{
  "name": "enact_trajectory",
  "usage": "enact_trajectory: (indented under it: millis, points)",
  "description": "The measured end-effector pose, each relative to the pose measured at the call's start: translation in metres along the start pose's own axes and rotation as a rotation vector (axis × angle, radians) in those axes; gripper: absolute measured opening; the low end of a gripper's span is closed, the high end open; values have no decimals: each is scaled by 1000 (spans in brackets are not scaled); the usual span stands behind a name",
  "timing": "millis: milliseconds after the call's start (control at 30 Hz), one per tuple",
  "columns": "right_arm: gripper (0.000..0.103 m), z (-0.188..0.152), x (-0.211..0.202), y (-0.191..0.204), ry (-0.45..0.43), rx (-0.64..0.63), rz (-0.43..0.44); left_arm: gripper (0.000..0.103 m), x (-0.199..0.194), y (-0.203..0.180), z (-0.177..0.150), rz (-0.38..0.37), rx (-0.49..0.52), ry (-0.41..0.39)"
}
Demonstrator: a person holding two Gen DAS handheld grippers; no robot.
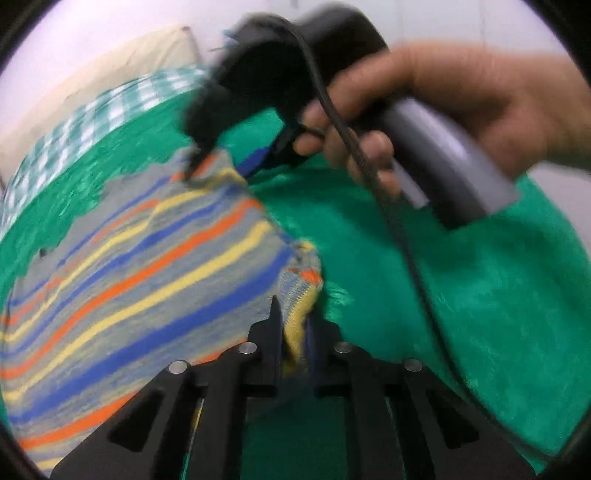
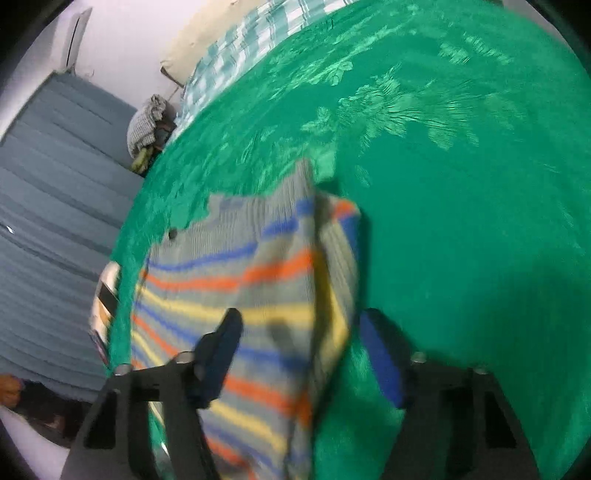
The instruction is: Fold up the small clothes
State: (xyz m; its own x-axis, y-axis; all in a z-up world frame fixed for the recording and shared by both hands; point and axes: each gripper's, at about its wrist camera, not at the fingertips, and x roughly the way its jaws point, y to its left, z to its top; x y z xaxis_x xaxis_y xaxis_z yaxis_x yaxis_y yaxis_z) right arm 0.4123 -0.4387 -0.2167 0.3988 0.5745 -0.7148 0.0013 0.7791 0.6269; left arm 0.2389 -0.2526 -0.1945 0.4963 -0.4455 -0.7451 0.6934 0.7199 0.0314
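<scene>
The striped knit garment [image 1: 140, 266], grey with bands of blue, orange and yellow, lies on a green patterned blanket [image 1: 461, 295] spread over the bed, its right-hand edge lifted off the cloth and partly doubled over. The left gripper [image 1: 293, 328] has its two black fingers [image 1: 275, 321] drawn close together with a bunched corner of the knit pinched between them, yellow and blue yarn showing in the narrow gap. Beyond it, in the left wrist view, the right hand [image 1: 443, 110] grips a grey handle, and the dark front end of that tool touches the garment's far corner, though blur hides the detail there. From the right wrist view, the right gripper [image 2: 306, 343] stands wide open, blue-padded fingers [image 2: 380, 354] well apart; the raised fold of the garment [image 2: 258, 295] sits between them, but neither pad is visibly pressing on it. At the head of the bed lies a teal checked cloth [image 2: 255, 33], and a cream pillow [image 1: 122, 62] rests against the white wall. Beside the bed are a grey-blue ribbed mat [image 2: 55, 184] and a small heap of clothes [image 2: 147, 122].
</scene>
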Motion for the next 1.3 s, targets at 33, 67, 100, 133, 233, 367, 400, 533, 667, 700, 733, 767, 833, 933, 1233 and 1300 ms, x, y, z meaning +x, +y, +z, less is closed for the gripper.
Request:
enact_trajectory:
  millis: [33,67,100,133,233,367,400,533,667,700,733,767,833,933,1233,1300]
  points:
    - [15,3,3,-1,-4,14,0,8,-7,8,0,-19,-45,-27]
    - [12,6,2,2,-15,15,-7,8,-19,17,-2,-18,-85,-57]
    - [12,7,-1,9,-28,1,2,8,-32,26,-6,-14,-113,-79]
    - [12,9,-6,20,-44,-26,15,8,-46,36,-9,-13,-149,-104]
    - [12,13,-18,67,-53,-100,67,8,-92,75,-25,-5,-283,-170]
    - [12,15,3,151,-20,-223,110,8,-145,135,-65,35,-480,-202]
    - [12,15,15,171,-12,-251,117,8,-151,148,-74,50,-516,-201]
    - [12,5,81,243,38,-325,124,8,-164,200,-115,146,-632,-154]
    - [31,-9,150,280,76,-301,171,33,-158,240,-154,306,-715,-58]
    - [40,-13,160,282,80,-284,177,38,-156,245,-162,321,-732,-30]
    - [51,-18,167,283,71,-266,169,41,-162,252,-173,315,-761,-22]
    - [51,-23,168,283,55,-252,167,47,-171,254,-178,304,-777,-32]
    - [51,-30,154,279,15,-250,168,64,-188,255,-182,271,-789,-85]
    - [51,-46,112,275,-35,-369,84,78,-191,256,-166,252,-736,-149]
    - [51,-164,107,247,167,-744,-136,67,-124,267,-168,279,-666,119]
    - [50,-182,104,234,142,-733,-183,74,-144,256,-170,309,-610,135]
